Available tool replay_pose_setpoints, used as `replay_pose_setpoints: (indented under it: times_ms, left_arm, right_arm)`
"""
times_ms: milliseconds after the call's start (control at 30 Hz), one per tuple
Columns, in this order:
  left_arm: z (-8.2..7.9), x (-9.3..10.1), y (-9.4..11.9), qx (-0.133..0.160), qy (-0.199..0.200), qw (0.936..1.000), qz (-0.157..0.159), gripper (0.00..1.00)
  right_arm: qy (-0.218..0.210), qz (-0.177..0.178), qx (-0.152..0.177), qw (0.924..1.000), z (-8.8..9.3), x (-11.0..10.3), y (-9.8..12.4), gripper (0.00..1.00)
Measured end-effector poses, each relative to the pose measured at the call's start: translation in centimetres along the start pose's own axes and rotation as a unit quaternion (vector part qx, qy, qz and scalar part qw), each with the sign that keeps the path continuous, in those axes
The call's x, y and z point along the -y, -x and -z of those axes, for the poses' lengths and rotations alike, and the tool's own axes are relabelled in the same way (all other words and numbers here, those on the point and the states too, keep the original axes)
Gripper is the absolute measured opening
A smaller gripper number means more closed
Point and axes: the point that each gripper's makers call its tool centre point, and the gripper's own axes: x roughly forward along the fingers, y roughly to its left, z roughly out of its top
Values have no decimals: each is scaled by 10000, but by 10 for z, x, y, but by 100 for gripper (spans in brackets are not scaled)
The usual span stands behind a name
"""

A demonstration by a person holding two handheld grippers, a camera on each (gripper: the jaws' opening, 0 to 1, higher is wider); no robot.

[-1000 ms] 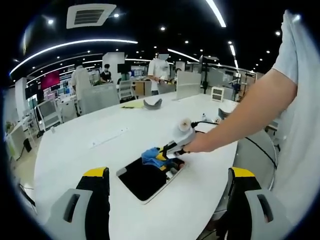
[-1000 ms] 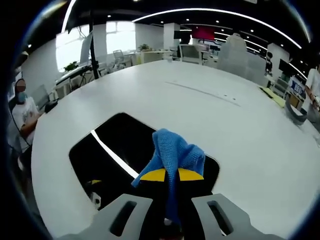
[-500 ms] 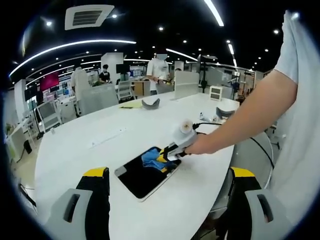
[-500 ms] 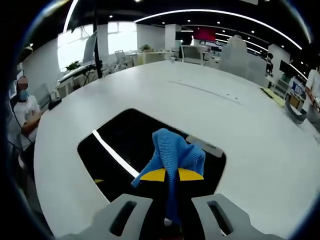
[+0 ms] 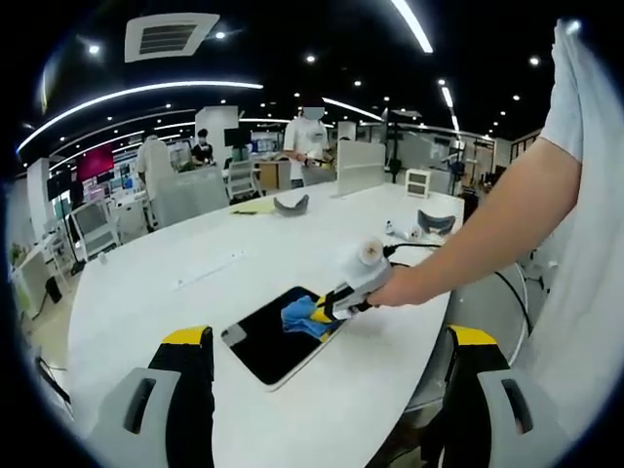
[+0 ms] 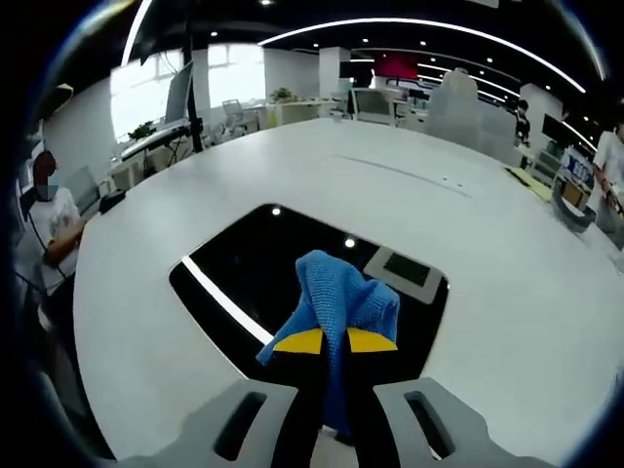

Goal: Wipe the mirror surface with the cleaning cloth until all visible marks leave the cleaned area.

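Note:
A dark rectangular mirror (image 5: 265,337) lies flat on the white table (image 5: 205,283). In the right gripper view the mirror (image 6: 253,263) reflects ceiling lights. My right gripper (image 6: 326,341) is shut on a blue cleaning cloth (image 6: 338,292) and holds it over the mirror's near part. From the left gripper view, that right gripper (image 5: 331,308) presses the blue cloth (image 5: 304,317) at the mirror's right end, held by a person's hand (image 5: 400,286). My left gripper (image 5: 327,341) hangs open above the table's near edge, well short of the mirror.
The white table's rim (image 6: 117,322) curves close around the mirror. A grey object (image 5: 292,203) and a yellow sheet (image 5: 255,206) lie at the far side. A cable (image 5: 414,244) runs by the hand. People stand in the background; one sits (image 6: 49,219) beyond the table edge.
The right gripper with the cloth has drawn back along the mirror toward its near end, uncovering more of the glass ahead. The left gripper stays open and still.

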Motion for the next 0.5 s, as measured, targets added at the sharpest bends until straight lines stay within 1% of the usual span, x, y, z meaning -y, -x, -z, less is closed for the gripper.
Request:
replay_pose_setpoints:
  times_ms: [500]
  left_arm:
    - [2,3,8,30,-40,10000,-16,99]
  right_arm:
    - [19,8,-34,10000,7,-6,7,2]
